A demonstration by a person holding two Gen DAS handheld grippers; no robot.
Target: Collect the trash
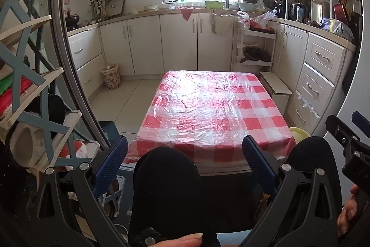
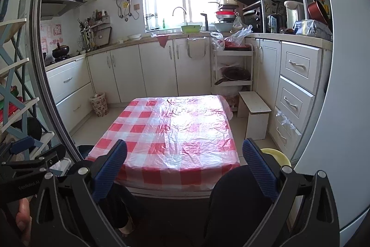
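Observation:
A low table (image 1: pixel 208 108) (image 2: pixel 175 131) under a red-and-white checked plastic cover stands ahead of both grippers; I see no loose trash on it. A floral waste basket (image 1: pixel 111 76) (image 2: pixel 99 104) stands on the floor by the left cabinets. My left gripper (image 1: pixel 185 147) is open and holds nothing, hovering over the person's dark-clothed knees (image 1: pixel 166 189) before the table's near edge. My right gripper (image 2: pixel 184 151) is open too, likewise short of the near edge. Each gripper shows at the edge of the other's view.
White cabinets and a cluttered counter (image 2: pixel 161 61) ring the room. A white trolley (image 1: pixel 254 48) and a small stool (image 2: pixel 254 117) stand right of the table, a yellow bowl (image 2: pixel 275 155) sits near the fridge (image 2: pixel 342 108), and a blue shelf rack (image 1: pixel 27 85) stands at left.

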